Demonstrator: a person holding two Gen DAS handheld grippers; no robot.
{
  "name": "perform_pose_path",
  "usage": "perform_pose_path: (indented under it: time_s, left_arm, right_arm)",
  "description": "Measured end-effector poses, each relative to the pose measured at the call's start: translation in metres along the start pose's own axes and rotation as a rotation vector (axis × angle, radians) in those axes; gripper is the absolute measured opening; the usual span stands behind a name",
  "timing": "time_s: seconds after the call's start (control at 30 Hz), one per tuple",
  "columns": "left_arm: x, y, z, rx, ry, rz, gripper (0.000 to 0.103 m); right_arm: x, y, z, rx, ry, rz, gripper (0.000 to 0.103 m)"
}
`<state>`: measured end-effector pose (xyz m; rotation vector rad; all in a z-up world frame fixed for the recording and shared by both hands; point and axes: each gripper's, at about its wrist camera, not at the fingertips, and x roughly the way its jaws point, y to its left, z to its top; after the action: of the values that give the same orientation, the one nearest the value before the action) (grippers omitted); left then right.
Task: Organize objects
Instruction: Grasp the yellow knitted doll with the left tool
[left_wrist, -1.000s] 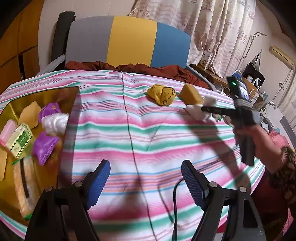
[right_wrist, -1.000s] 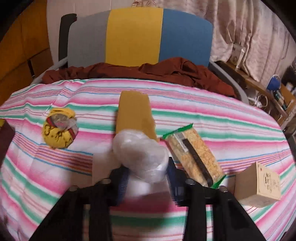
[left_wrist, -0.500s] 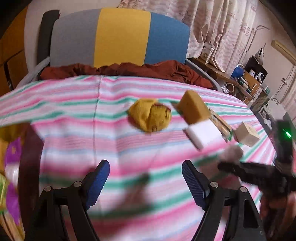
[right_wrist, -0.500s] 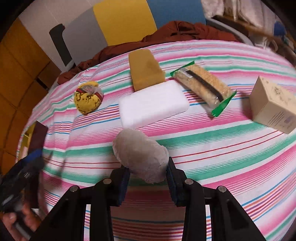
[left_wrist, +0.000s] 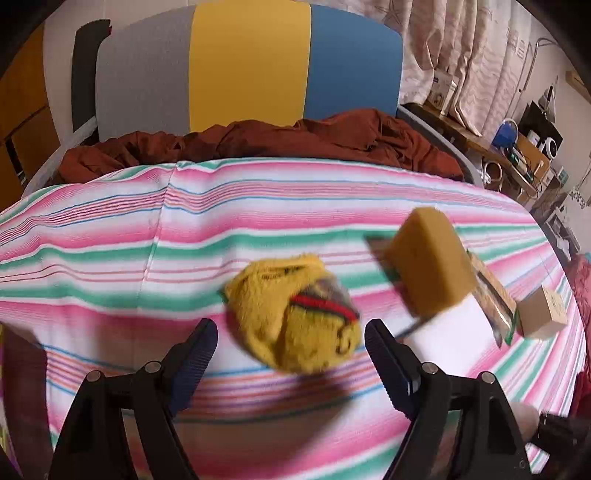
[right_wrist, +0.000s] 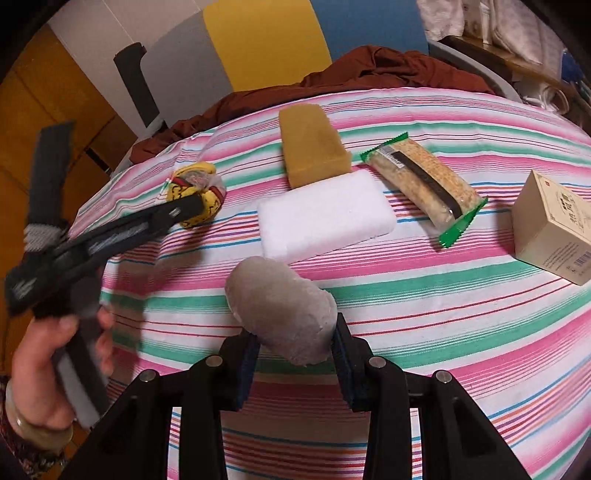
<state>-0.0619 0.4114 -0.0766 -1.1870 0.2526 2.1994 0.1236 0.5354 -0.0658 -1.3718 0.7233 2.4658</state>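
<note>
My right gripper has its jaws clamped on a pale grey, rounded lump wrapped in clear plastic, held just above the striped cloth at the lower centre of the right wrist view. Just above it in that frame lies a white rectangular foam block, and touching the block's far edge is a mustard-yellow rectangular sponge. To the right of those sits a long snack bar in a clear wrapper with green ends, and at the right edge a beige cardboard box with printed text, well apart from the bar.

My left gripper has its jaws wide apart with nothing pressed between them; in the left wrist view a fuzzy yellow cloth bundle with a red and green band sits between and just beyond the blue pads, blurred. In the right wrist view that bundle is at centre left, with one black finger of the left gripper in front of it; I cannot tell whether it touches. A hand grips the handle at lower left, a pale bangle on its wrist.

Everything rests on a counter covered in pink, green and white striped cloth. Beyond its far edge a rumpled rust-brown fabric lies before a grey, yellow and blue panel.
</note>
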Motion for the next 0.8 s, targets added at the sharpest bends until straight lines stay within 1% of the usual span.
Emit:
perform_pose_path:
  time_s: [0.07, 0.1, 0.13, 0.17, 0.23, 0.3, 0.4, 0.53, 0.63, 0.7, 0.8]
  left_arm:
    - [0.006, 0.0, 0.0, -0.004, 0.007, 0.005, 0.083]
    - [0.01, 0.0, 0.0, -0.001, 0.011, 0.011, 0.08]
    - [0.011, 0.0, -0.001, 0.005, 0.009, 0.011, 0.065]
    - [0.012, 0.001, -0.002, 0.007, 0.004, 0.01, 0.057]
    - [0.009, 0.004, -0.008, 0.012, -0.037, -0.008, 0.05]
    - [0.007, 0.002, -0.014, 0.045, -0.063, -0.009, 0.046]
    - [-0.001, 0.0, -0.027, 0.083, -0.095, 0.005, 0.042]
    - [-0.017, 0.011, -0.047, 0.077, -0.138, 0.02, 0.041]
    - [-0.034, 0.024, -0.058, 0.027, -0.173, -0.002, 0.04]
    - [-0.042, 0.028, -0.065, 0.007, -0.181, -0.017, 0.039]
    - [-0.059, 0.029, -0.081, 0.007, -0.196, -0.045, 0.039]
  right_arm:
    - [0.0, 0.0, 0.0, 0.013, 0.007, 0.02, 0.038]
    - [0.0, 0.0, 0.0, 0.019, 0.008, 0.032, 0.038]
    - [0.0, 0.0, 0.0, 0.019, 0.008, 0.034, 0.038]
    - [0.0, 0.0, 0.001, 0.015, 0.004, 0.032, 0.038]
    - [0.0, 0.0, 0.002, 0.012, 0.002, 0.032, 0.038]
    - [0.0, 0.0, 0.002, 0.012, 0.0, 0.035, 0.038]
    - [0.0, -0.001, 0.002, 0.01, -0.004, 0.035, 0.038]
    - [0.001, -0.001, 0.001, 0.006, -0.006, 0.032, 0.038]
    - [0.002, 0.0, 0.001, -0.001, -0.014, 0.032, 0.038]
    - [0.002, 0.001, 0.001, -0.01, -0.021, 0.029, 0.038]
    - [0.002, 0.004, 0.001, -0.025, -0.028, 0.028, 0.038]
